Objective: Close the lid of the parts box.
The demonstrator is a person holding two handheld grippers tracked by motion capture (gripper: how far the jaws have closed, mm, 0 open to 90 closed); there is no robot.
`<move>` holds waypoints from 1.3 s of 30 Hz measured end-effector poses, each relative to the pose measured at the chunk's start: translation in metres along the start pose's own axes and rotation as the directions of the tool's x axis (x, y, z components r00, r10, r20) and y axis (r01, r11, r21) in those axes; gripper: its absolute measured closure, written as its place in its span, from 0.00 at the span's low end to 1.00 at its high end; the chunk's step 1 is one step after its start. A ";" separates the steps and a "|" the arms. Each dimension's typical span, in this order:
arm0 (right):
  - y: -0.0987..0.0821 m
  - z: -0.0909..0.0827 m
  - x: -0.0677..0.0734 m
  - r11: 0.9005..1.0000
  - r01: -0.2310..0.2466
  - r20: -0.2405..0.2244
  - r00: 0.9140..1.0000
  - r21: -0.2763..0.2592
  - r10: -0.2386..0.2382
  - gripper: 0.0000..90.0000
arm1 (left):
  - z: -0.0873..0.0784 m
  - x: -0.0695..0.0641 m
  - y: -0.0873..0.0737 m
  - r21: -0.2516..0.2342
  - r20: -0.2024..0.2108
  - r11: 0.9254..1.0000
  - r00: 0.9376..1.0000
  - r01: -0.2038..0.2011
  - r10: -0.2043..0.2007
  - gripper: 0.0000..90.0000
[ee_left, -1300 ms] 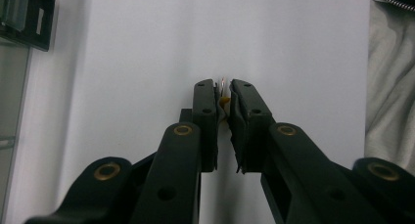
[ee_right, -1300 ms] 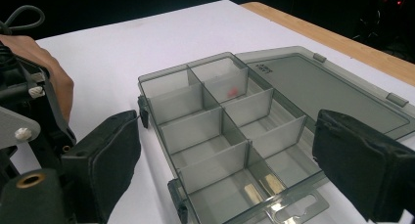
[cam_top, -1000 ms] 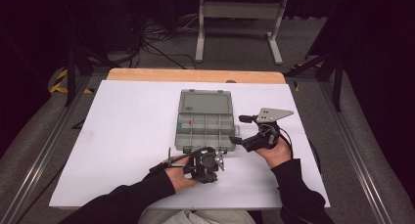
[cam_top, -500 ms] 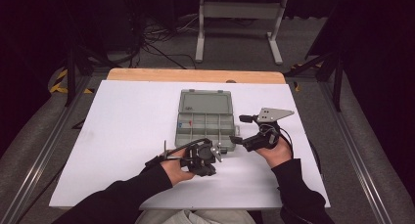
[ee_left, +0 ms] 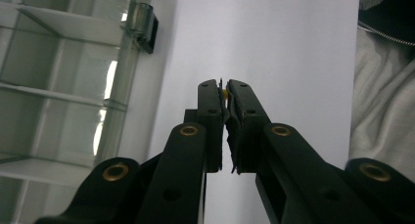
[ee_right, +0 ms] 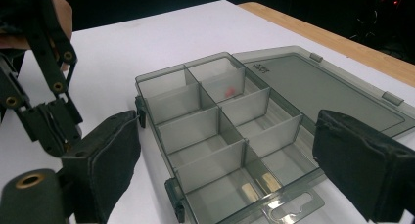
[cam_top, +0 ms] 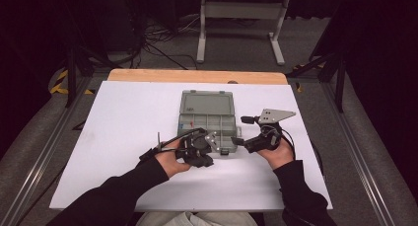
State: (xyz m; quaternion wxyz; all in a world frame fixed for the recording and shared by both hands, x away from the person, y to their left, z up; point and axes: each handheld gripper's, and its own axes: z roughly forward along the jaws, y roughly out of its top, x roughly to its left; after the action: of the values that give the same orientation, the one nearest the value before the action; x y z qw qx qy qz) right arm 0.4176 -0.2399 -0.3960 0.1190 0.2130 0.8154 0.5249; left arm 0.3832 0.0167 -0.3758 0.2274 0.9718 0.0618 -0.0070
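Both forearms come in from the near edge of the white surface [cam_top: 123, 137], sleeves dark, hands resting close to the open compartment box [cam_top: 207, 122] at its middle. The left hand [cam_top: 170, 159] lies palm-in just near-left of the box, holding the left tool [cam_top: 209, 142] level and pointed right toward the box's near edge. Its jaws are pinched nearly together on a small yellow piece [ee_left: 224, 93], which peeks out between the pads above the bare surface beside the box wall. The right hand [cam_top: 278, 152] sits at the box's near-right corner, its right tool [cam_top: 239, 141] aimed left, jaws spread wide and holding nothing, standing to either side of the box's near compartments [ee_right: 215, 150].
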 end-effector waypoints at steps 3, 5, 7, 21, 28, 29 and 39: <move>0.000 0.000 0.000 1.000 -0.001 0.001 1.000 0.000 0.001 0.12 | -0.005 0.005 -0.001 -0.008 -0.013 1.000 1.000 0.013 -0.013 0.94; 0.000 0.000 0.000 1.000 0.000 0.000 1.000 0.000 0.000 0.12 | -0.009 0.009 -0.001 -0.010 -0.016 1.000 1.000 0.018 -0.018 0.94; 0.000 0.000 0.000 1.000 0.000 0.001 1.000 0.000 0.000 0.12 | -0.011 0.011 -0.001 -0.013 -0.020 1.000 1.000 0.021 -0.022 0.94; 0.000 0.000 0.000 1.000 0.001 0.002 1.000 0.001 -0.001 0.12 | -0.026 0.030 -0.002 -0.029 -0.060 0.998 0.997 0.050 -0.052 0.95; 0.000 -0.001 -0.001 1.000 0.000 0.005 1.000 0.001 0.000 0.12 | -0.033 0.043 -0.003 -0.041 -0.067 0.996 0.994 0.081 -0.084 0.94; 0.000 -0.001 -0.001 1.000 0.000 0.005 1.000 0.000 0.000 0.12 | -0.035 0.046 -0.004 -0.049 -0.063 0.994 0.993 0.097 -0.100 0.95; 0.000 -0.001 -0.001 1.000 -0.001 0.005 1.000 -0.002 0.001 0.12 | -0.043 0.062 -0.007 -0.067 -0.093 0.985 0.982 0.156 -0.162 0.94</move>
State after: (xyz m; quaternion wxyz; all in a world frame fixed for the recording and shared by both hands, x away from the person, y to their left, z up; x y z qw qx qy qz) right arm 0.4181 -0.2416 -0.3958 0.1210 0.2148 0.8145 0.5251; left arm 0.4428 0.0496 -0.3429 0.2516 0.9557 0.1505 0.0247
